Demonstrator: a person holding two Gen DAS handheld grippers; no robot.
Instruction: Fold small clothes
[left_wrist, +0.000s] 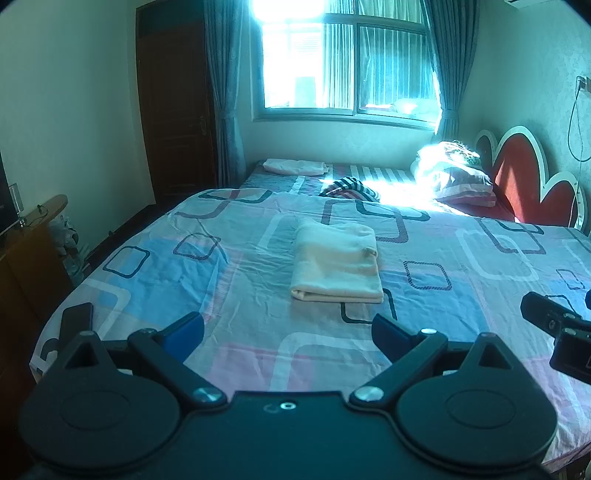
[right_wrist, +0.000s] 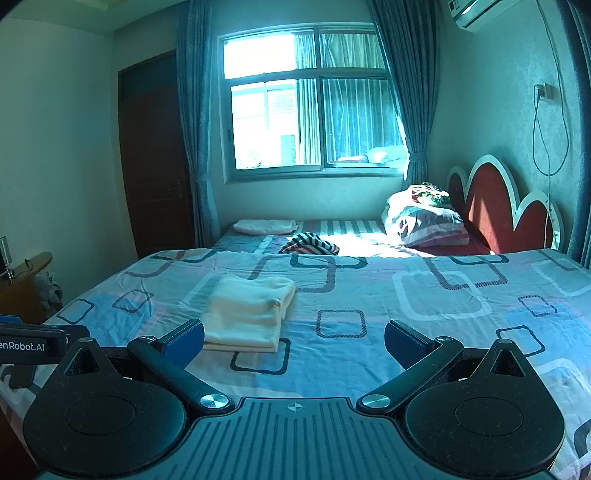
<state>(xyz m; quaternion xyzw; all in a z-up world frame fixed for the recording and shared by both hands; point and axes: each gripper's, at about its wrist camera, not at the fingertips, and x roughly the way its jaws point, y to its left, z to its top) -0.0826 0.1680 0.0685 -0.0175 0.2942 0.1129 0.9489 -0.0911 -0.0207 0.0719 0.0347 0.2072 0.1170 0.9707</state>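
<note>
Cloth (left_wrist: 338, 260), cream-white, lay folded into a thick rectangle on the patterned bedsheet (left_wrist: 221, 325), layered fold edge nearest the cameras, a small tab jutting at its right side. Long axis ran away from the grippers toward the window (left_wrist: 345, 62). Left gripper (left_wrist: 288, 330) stood with jaws spread wide, nothing between them, cloth just beyond. Right gripper (right_wrist: 294, 338) likewise gaped empty, cloth ahead and left of it. Left wrist view alone caught the other tool at its right edge. Right wrist view alone showed the wall air conditioner (right_wrist: 474, 11).
</note>
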